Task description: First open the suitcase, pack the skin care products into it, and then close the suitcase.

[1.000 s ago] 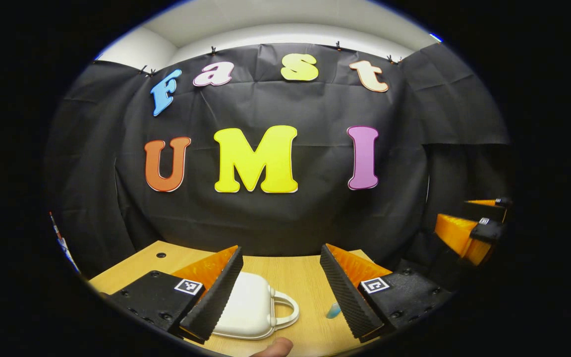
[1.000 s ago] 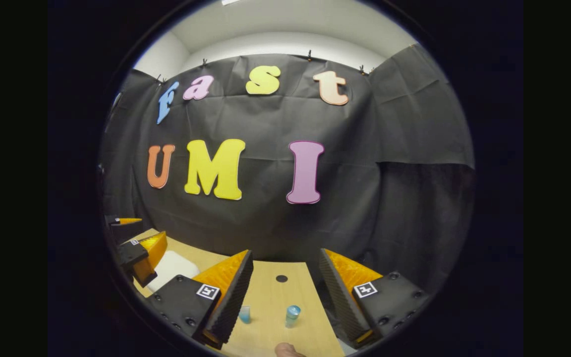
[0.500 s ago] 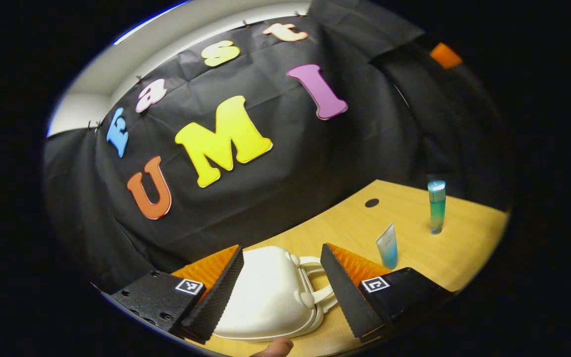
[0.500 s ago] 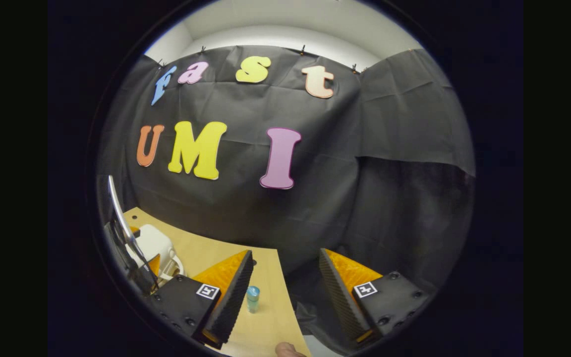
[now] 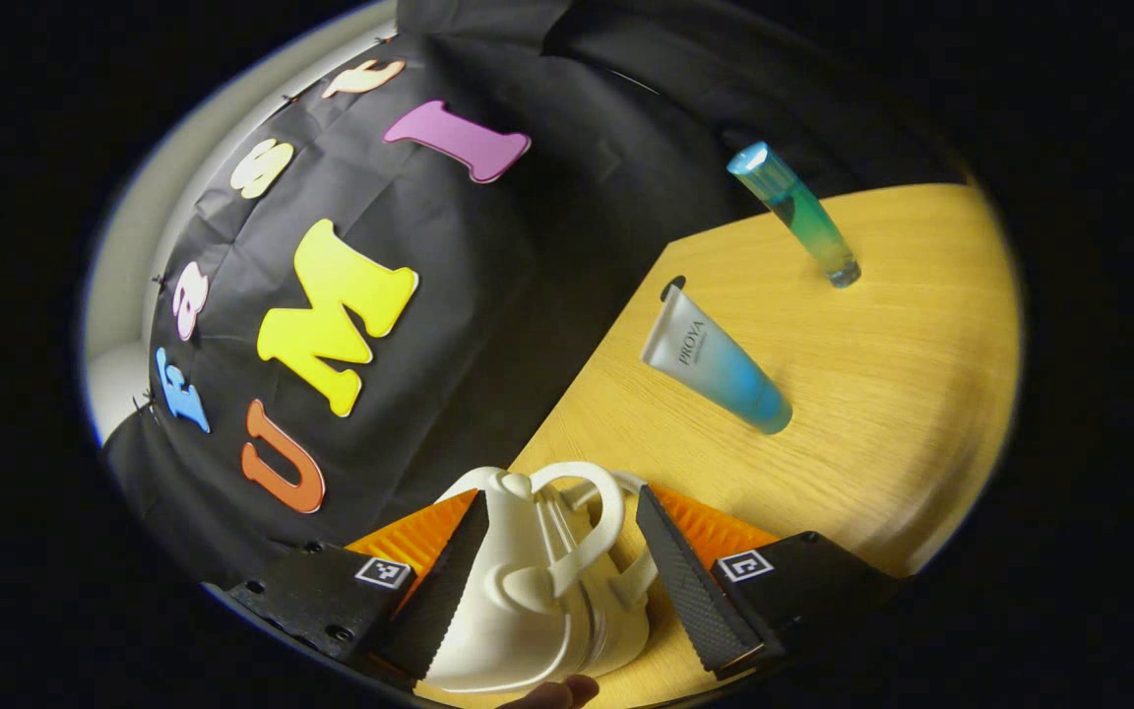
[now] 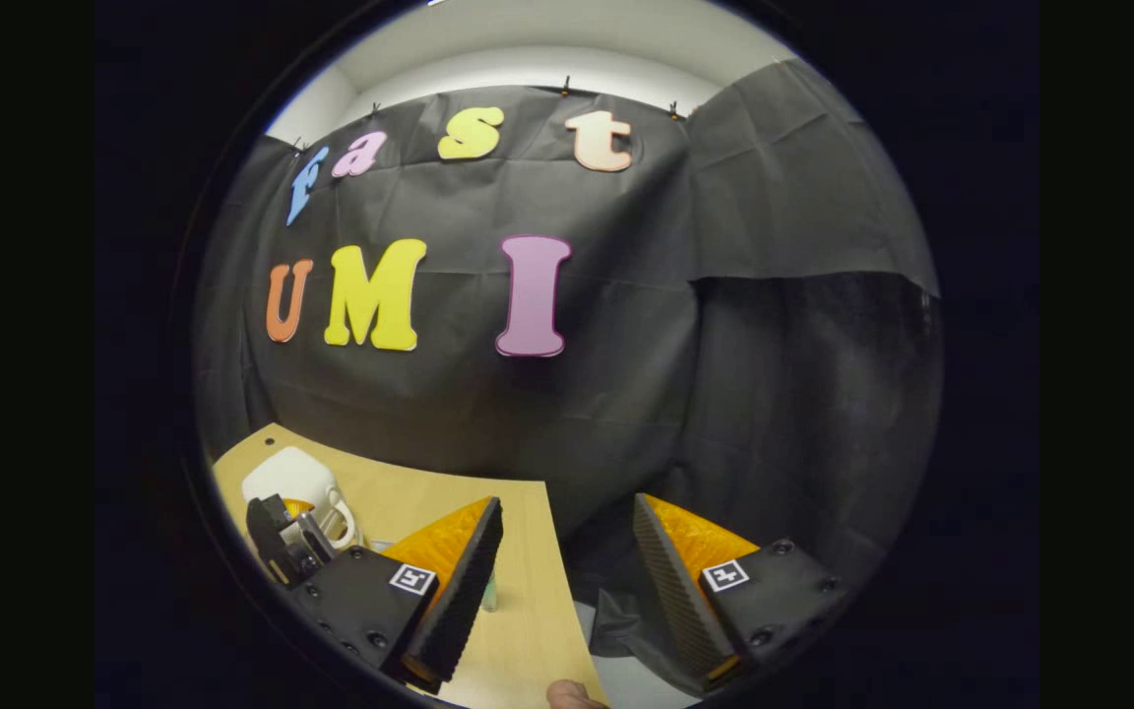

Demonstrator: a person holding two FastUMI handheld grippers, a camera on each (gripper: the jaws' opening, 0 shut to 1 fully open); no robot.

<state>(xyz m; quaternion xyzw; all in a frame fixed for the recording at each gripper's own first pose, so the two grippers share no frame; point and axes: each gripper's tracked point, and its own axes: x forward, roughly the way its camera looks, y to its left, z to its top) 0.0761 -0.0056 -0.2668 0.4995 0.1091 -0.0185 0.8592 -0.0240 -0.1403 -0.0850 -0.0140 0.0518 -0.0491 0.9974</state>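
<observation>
Left gripper view, nearest: the left gripper (image 5: 557, 591) stands with its fingers (image 5: 441, 591) spread apart, one on each side of the white suitcase (image 5: 518, 601). The suitcase lies closed on the wooden table (image 5: 882, 394), handle (image 5: 592, 527) toward the camera; whether either finger actually touches its shell cannot be told, and its near edge is cut off at the bottom of the view. A fingertip (image 5: 557, 694) of the person shows at the bottom edge, mostly out of sight.

Farther on the table, well apart from the suitcase, a white-to-blue tube (image 5: 720, 364) stands on its cap; it bears printed lettering. Beyond it a slim blue-green bottle (image 5: 795, 212) stands upright near the table's far edge. A small dark hole (image 5: 673, 287) in the tabletop is half hidden behind the tube.

Right gripper view, nearest: the right gripper (image 6: 567, 591) is released, fingers (image 6: 464, 581) wide apart and holding nothing, poised over the table's edge. A sliver of a bluish item (image 6: 490, 591) peeps out beside one finger, too hidden to identify. At far left the suitcase (image 6: 291, 478) rests on the table (image 6: 528, 630), partly covered by the left gripper (image 6: 291, 542).
</observation>
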